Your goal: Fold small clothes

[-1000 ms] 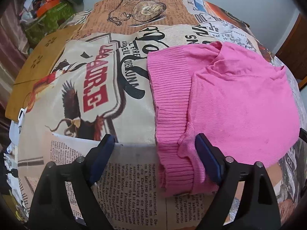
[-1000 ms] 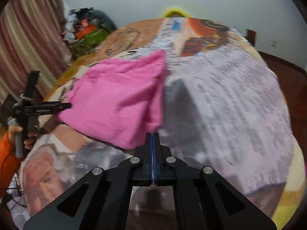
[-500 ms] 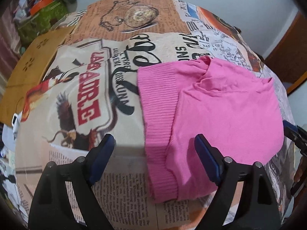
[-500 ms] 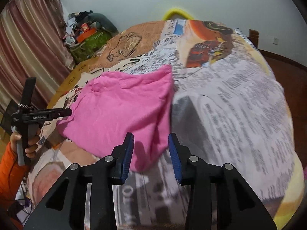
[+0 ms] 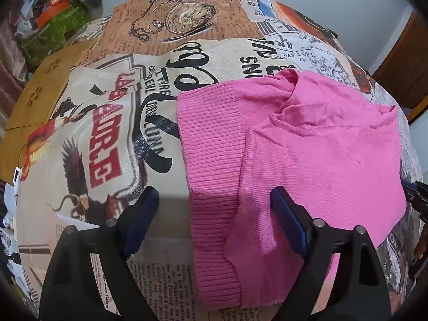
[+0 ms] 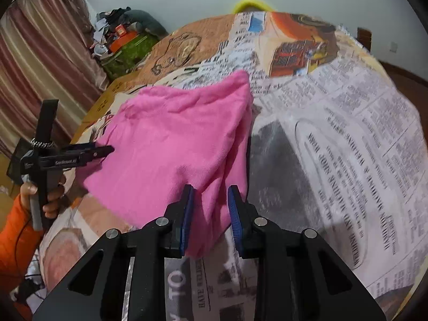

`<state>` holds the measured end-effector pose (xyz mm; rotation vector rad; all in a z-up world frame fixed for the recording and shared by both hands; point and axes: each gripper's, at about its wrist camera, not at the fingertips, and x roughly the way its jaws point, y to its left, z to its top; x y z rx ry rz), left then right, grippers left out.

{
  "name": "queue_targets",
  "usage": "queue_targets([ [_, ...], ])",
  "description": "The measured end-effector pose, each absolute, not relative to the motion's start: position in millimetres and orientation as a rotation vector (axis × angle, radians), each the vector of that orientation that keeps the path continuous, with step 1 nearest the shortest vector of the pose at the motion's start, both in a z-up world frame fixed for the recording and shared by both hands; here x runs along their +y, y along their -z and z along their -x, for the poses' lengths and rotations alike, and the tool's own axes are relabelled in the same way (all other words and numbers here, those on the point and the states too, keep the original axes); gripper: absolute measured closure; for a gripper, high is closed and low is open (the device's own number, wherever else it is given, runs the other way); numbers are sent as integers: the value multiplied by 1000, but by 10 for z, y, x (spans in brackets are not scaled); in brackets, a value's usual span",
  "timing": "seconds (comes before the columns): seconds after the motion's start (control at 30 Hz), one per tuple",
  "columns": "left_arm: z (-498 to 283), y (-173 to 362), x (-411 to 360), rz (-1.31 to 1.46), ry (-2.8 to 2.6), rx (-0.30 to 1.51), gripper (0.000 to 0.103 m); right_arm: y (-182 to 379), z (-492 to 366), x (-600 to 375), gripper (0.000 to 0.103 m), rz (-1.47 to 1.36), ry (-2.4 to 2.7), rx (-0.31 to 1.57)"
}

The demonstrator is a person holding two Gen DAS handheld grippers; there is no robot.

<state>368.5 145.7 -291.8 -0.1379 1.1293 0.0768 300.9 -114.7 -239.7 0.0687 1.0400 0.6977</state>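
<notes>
Now, from the left wrist, we hold our left gripper (image 5: 212,215) wide, empty, over the ribbed hem of the pink knit sweater (image 5: 307,155) on the newspaper-print tablecloth (image 5: 112,139). From the right wrist, our right gripper (image 6: 210,208), reopened from fully pinched, is closing narrow around the sweater's near corner, pads not yet pressing: another fold is starting.

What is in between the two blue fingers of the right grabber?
The near corner of the pink sweater lies in the gap of the right gripper, whose jaws are closing. The pads do not press it yet. The right wrist view shows this.
</notes>
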Motion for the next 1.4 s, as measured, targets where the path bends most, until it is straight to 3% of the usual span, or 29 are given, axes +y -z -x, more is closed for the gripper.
queue_targets([
  [0.03, -3685, 2922, 1453, 135, -79, 1127, 15, 2427, -3010, -1129, 98, -49, -692, 1045],
  [0.17, -3670, 2918, 1463, 129, -92, 1128, 15, 2444, -2975, -1106, 101, 29, -652, 1013],
  [0.43, -3485, 2712, 1699, 217, -83, 1094, 19, 2277, -2906, -1422, 99, 31, -579, 989],
  [0.47, -3487, 2685, 1719, 222, -79, 1091, 19, 2257, -2919, -1431, 97, 21, -579, 994],
  [0.5, -3494, 2664, 1736, 228, -75, 1088, 19, 2210, -2951, -1449, 86, -8, -580, 1000],
  [0.53, -3503, 2655, 1743, 235, -70, 1088, 19, 2194, -2968, -1443, 69, -24, -581, 999],
  [0.6, -3554, 2672, 1736, 256, -48, 1097, 19, 2130, -3001, -1430, 50, -64, -584, 970],
  [0.63, -3582, 2688, 1720, 260, -40, 1102, 19, 2113, -3012, -1408, 45, -78, -590, 958],
  [0.73, -3706, 2786, 1639, 252, -18, 1133, 19, 2156, -3104, -1282, 43, -108, -613, 970],
  [0.9, -3893, 2854, 1475, 228, 20, 1138, 19, 2333, -3243, -1088, 43, -103, -622, 1011],
  [0.97, -3948, 2843, 1392, 213, 48, 1131, 24, 2372, -3278, -1068, 43, -126, -633, 1017],
  [1.07, -4019, 2849, 1309, 188, 72, 1129, 40, 2414, -3330, -1018, 45, -153, -654, 1009],
  [1.2, -4080, 2855, 1252, 218, 118, 1126, 74, 2424, -3360, -928, 66, -133, -657, 999],
  [1.3, -4080, 2858, 1250, 235, 118, 1119, 81, 2439, -3398, -892, 86, -127, -660, 1009],
  [1.4, -4022, 2807, 1297, 249, 116, 1102, 84, 2406, -3388, -874, 92, -120, -676, 1008],
])
